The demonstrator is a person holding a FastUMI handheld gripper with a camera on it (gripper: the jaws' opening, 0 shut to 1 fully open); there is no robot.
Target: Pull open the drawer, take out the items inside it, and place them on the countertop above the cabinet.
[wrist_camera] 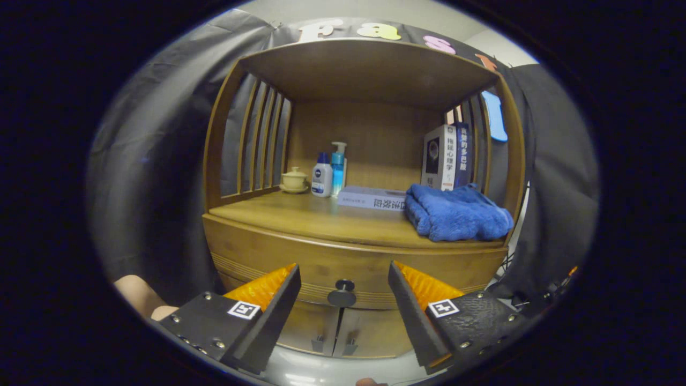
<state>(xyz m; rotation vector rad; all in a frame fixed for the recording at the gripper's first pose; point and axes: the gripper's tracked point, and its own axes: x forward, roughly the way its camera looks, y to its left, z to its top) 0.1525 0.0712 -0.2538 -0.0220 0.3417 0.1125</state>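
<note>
One gripper is pointing at the front of a wooden cabinet, its two fingers spread wide apart and holding nothing. One drawer is sitting shut under the countertop, its round dark knob showing in the gap between the fingers, just ahead of them and touching neither. Whatever is lying inside the drawer is hidden behind its closed front.

Two lower cabinet doors are meeting below the knob, each carrying a small handle near the seam.

One countertop is bearing the following, all well beyond the fingers:
- one small lidded cup, standing at the back left on a saucer, near the slatted side panel;
- two bottles just right of the cup: a white one with a blue cap and, touching or nearly touching it, a clear blue pump bottle;
- one pale flat box, lying on its side just right of the bottles;
- one folded blue towel, resting at the front right, its left edge just beside the box;
- several upright books, standing behind the towel against the right side.

One wooden top shelf is roofing the open compartment.
</note>
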